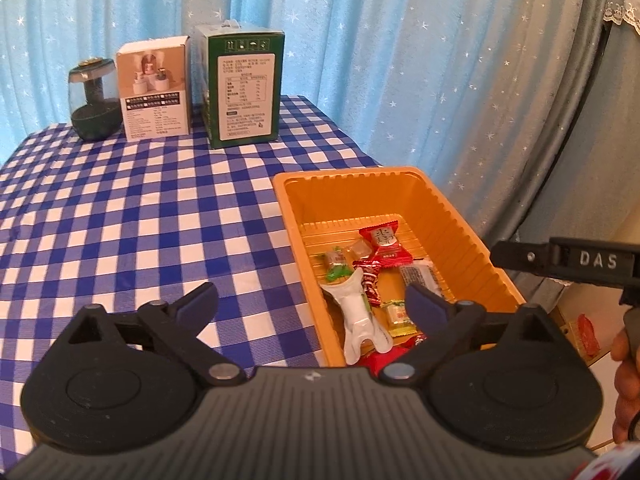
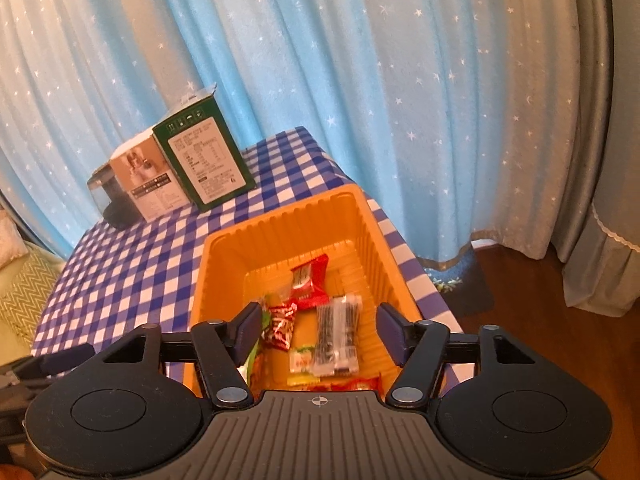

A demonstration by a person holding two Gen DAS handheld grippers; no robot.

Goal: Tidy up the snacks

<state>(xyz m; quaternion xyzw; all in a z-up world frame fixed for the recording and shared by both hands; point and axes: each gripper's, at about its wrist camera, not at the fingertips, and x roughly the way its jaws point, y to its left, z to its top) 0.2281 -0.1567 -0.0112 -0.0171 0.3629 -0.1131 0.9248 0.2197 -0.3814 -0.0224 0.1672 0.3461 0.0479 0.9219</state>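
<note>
- Left gripper (image 1: 312, 300): its fingers (image 1: 198, 300) stand spread wide and released, with nothing between them. The right finger hangs over the near part of the orange tray (image 1: 460, 216); the left finger hangs over the checked cloth (image 1: 120, 208) of the bench.
- Right gripper (image 2: 316, 330): its fingers (image 2: 248, 330) stand parted and empty, poised above the tray's near end, clear of the wrappers below.
- Snacks: all visible pieces lie loose inside the tray, at the near right part of the bench. None shows on the cloth outside it.
- White pouch (image 1: 360, 316): lies lengthwise at the near left of the tray floor. It looks soft and light; judged best taken across its narrow waist.
- Red packet (image 1: 385, 244): lies farthest in. The film likely is slippery and crushes easily; take hold at the crimped end seam, with light pressure.
- Clear-wrapped dark bar (image 2: 336, 332): lies right of centre. It appears stiffer than the candies; a grip across the short width should hold.
- Small candies (image 1: 398, 316): light, prone to shift or slide from the pads; pinch the twisted ends.
- Tray: thin ribbed plastic, likely light and flexible; it may slide on the cloth if pushed.
- Far left of the bench: a green box (image 1: 244, 88), a white box (image 1: 154, 88) and a dark jar (image 1: 94, 100) stand well apart from the tray.
</note>
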